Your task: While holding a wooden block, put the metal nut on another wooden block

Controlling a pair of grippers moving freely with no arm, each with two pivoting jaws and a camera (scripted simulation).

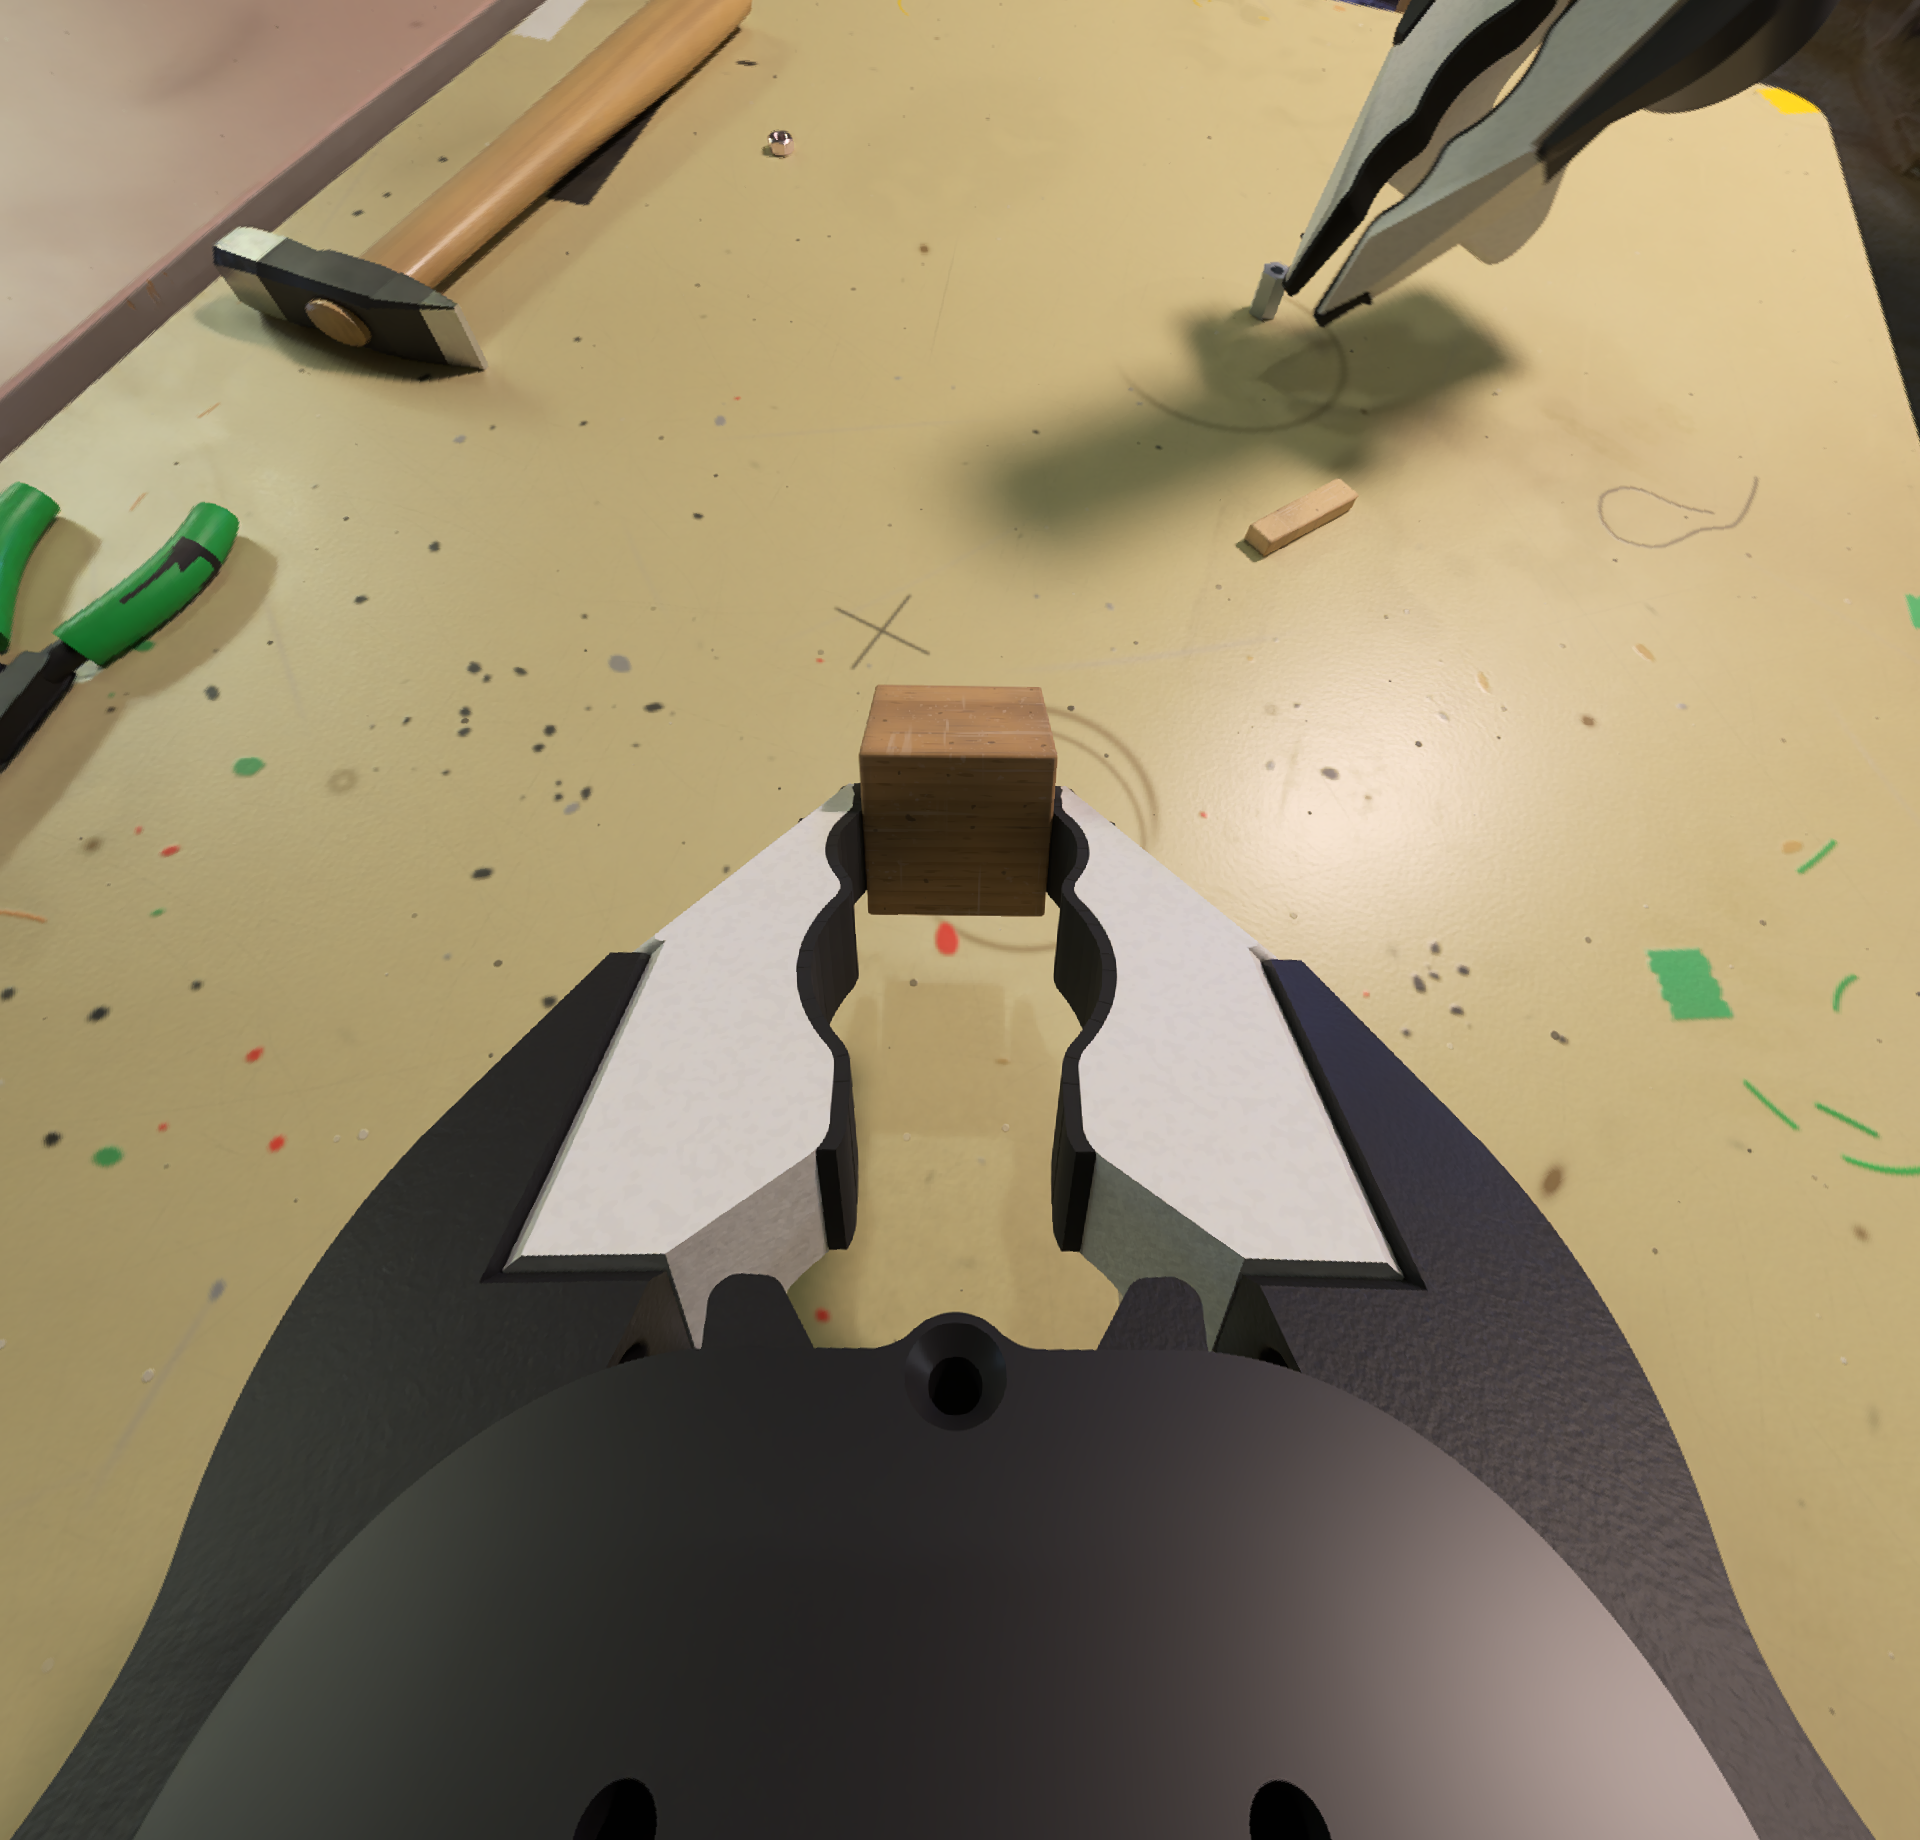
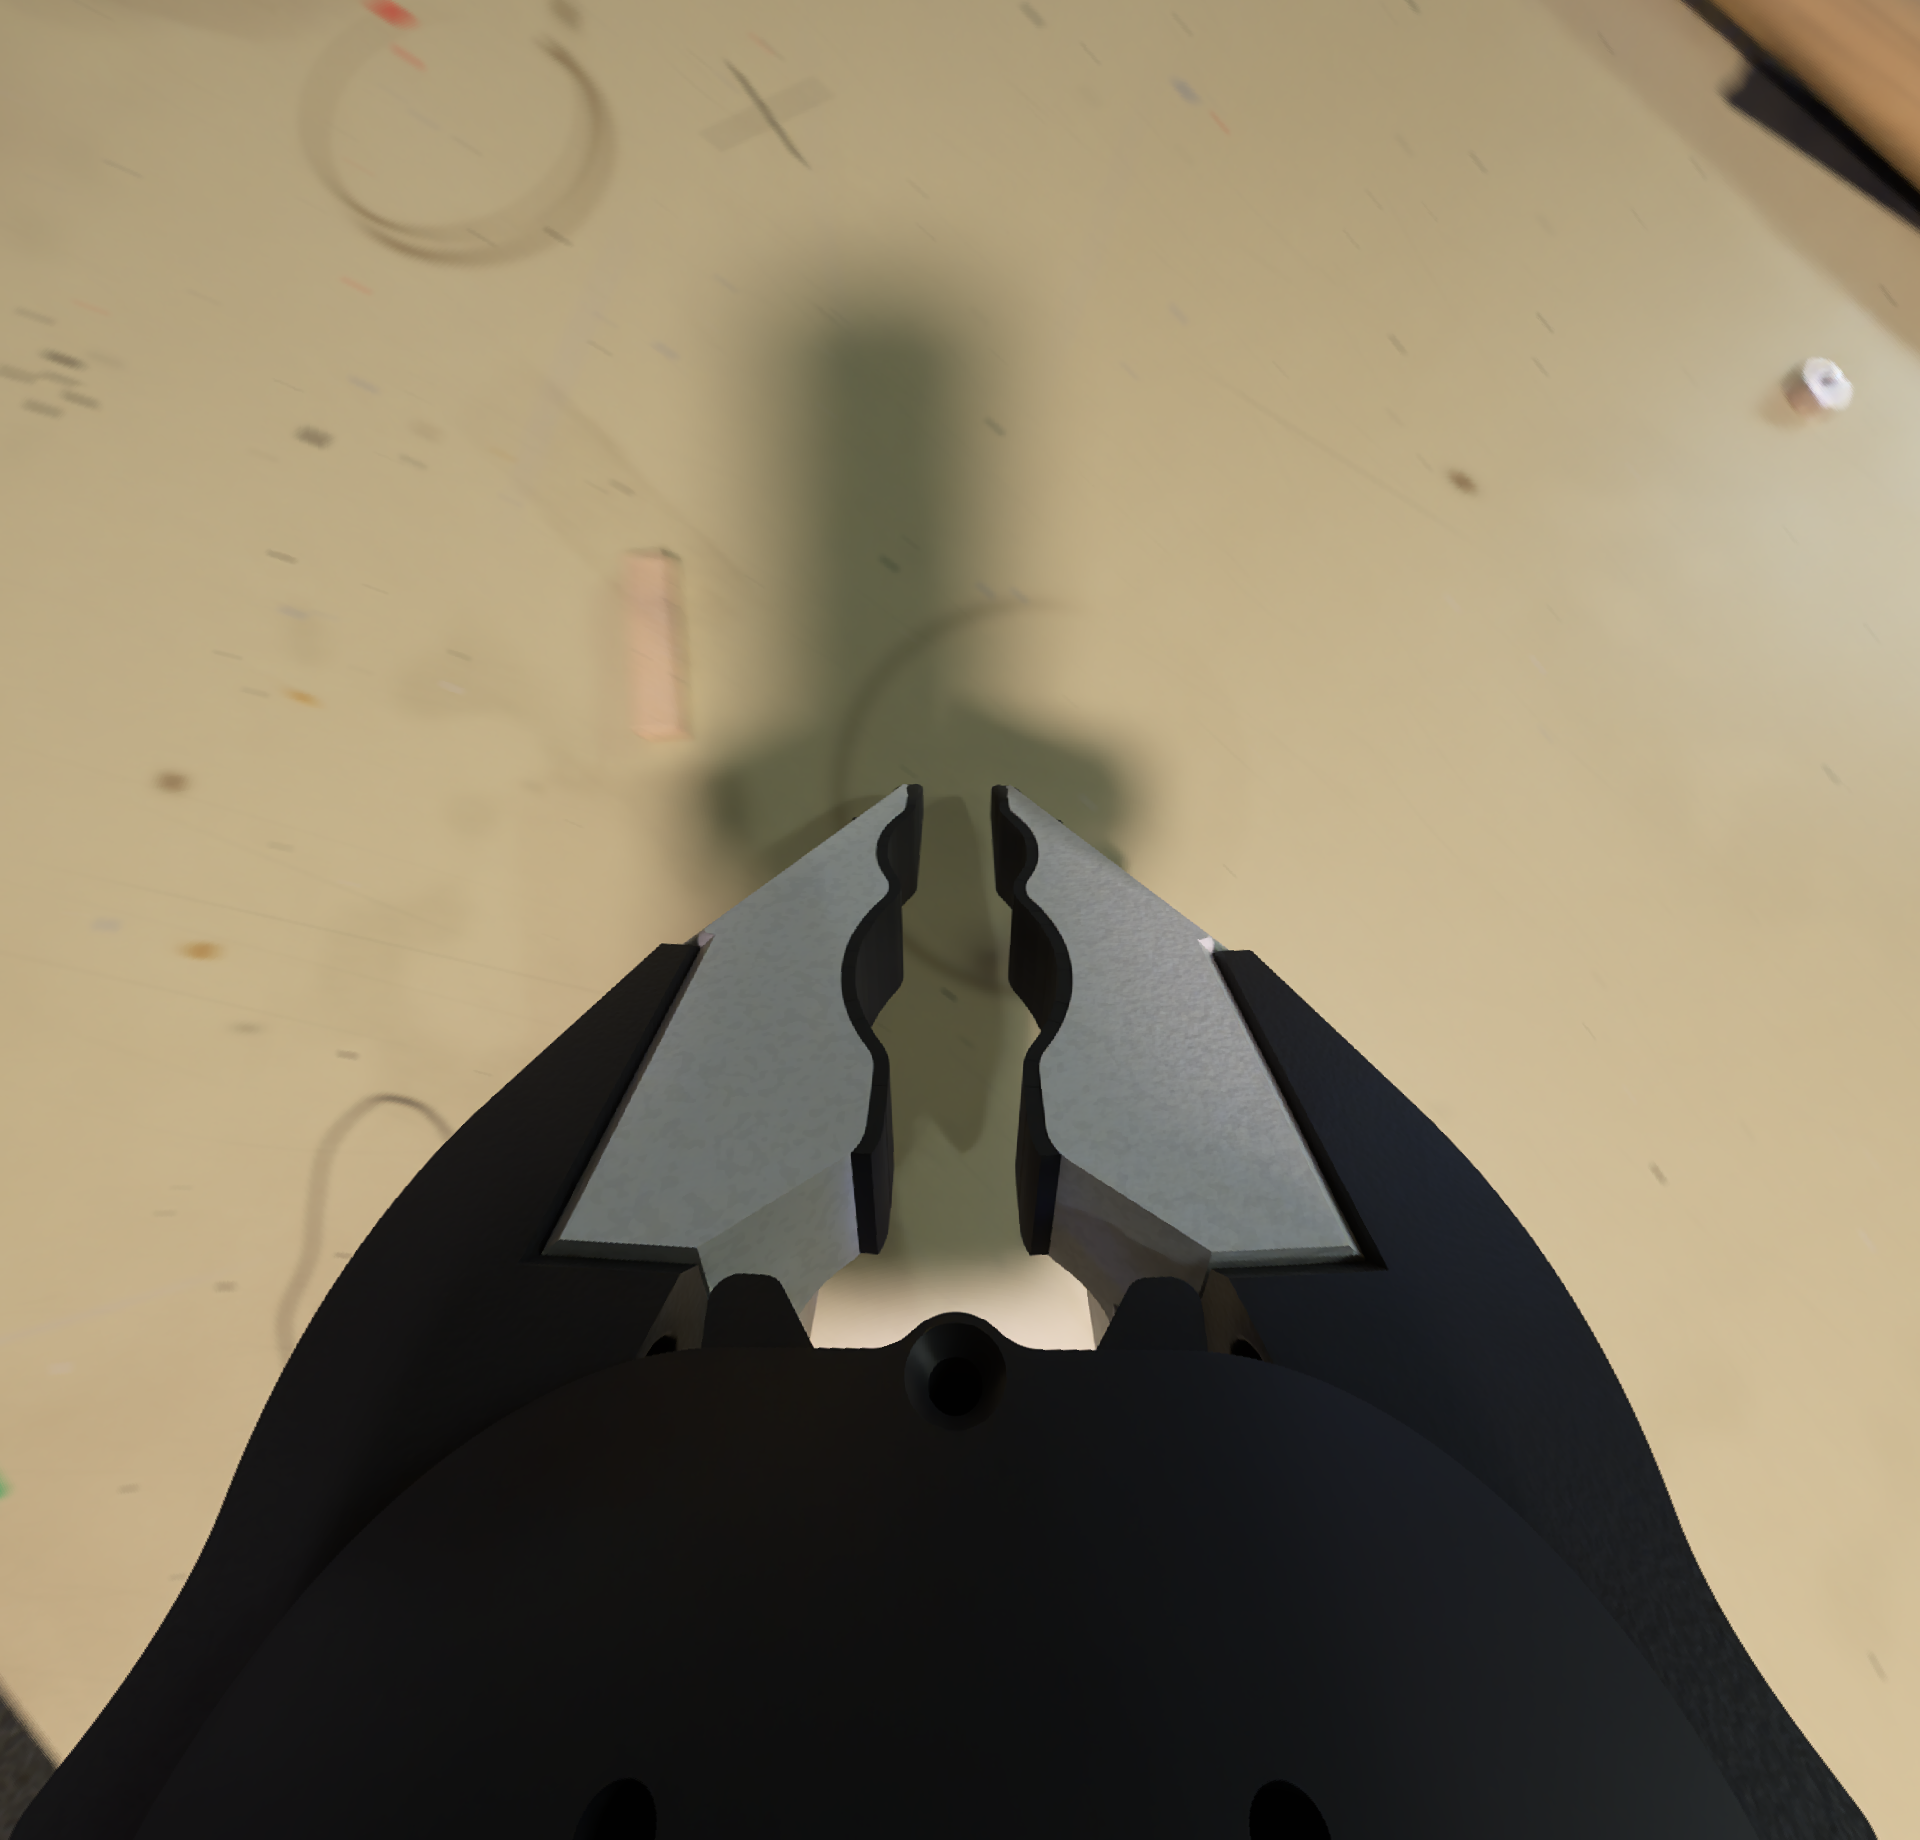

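Wooden cube (image 1: 954, 803) clamped in left tool (image 1: 954, 834); right tool (image 2: 956, 803) narrowly parted, empty, beside metal nut (image 1: 1268, 291) on desk (image 1: 1039, 502).

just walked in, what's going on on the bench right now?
The left gripper is shut on a brown wooden cube, held just above the table. The right gripper is down at the far right with its fingers slightly apart and nothing between them. Its tips are right beside a small upright metal nut, which still stands on the table. The pale flat wooden block lies nearby with nothing on it. A hammer and green-handled pliers lie untouched on the left.
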